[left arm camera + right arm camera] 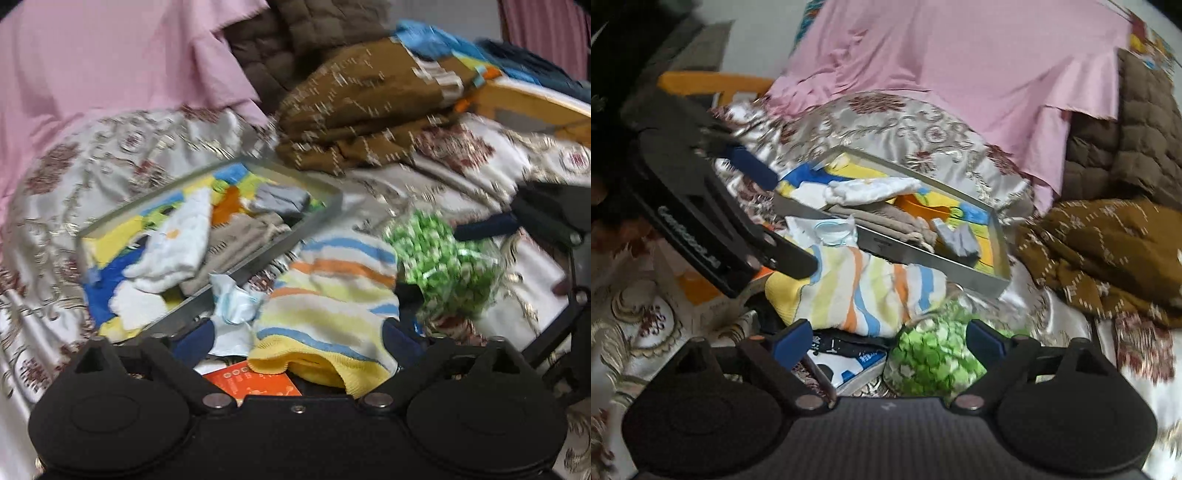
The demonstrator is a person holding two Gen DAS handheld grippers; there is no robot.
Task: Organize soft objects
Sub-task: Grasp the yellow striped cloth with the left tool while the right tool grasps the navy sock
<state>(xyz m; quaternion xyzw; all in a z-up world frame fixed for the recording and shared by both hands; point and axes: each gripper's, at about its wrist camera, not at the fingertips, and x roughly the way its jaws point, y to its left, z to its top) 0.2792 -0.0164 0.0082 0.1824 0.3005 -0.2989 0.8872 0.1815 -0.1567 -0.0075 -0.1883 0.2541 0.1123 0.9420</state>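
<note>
A striped sock (332, 295) with a yellow cuff lies on the patterned bedcover between the open jaws of my left gripper (299, 339); it also shows in the right wrist view (864, 291). A green-and-white soft piece (443, 258) lies to its right, and in the right wrist view (931, 354) it sits between the open jaws of my right gripper (890, 339). A shallow grey tray (317, 221) behind holds white, beige and grey cloths; it also shows in the right wrist view (923, 254). My left gripper also shows in the right wrist view (775, 206), open.
A brown patterned cloth (369, 107) lies behind the tray, at the right in the right wrist view (1108, 251). A pink sheet (960, 66) and a brown quilted blanket (1137, 129) lie at the back. A crumpled pale-blue mask (232, 302) and an orange card (255, 380) lie near the sock.
</note>
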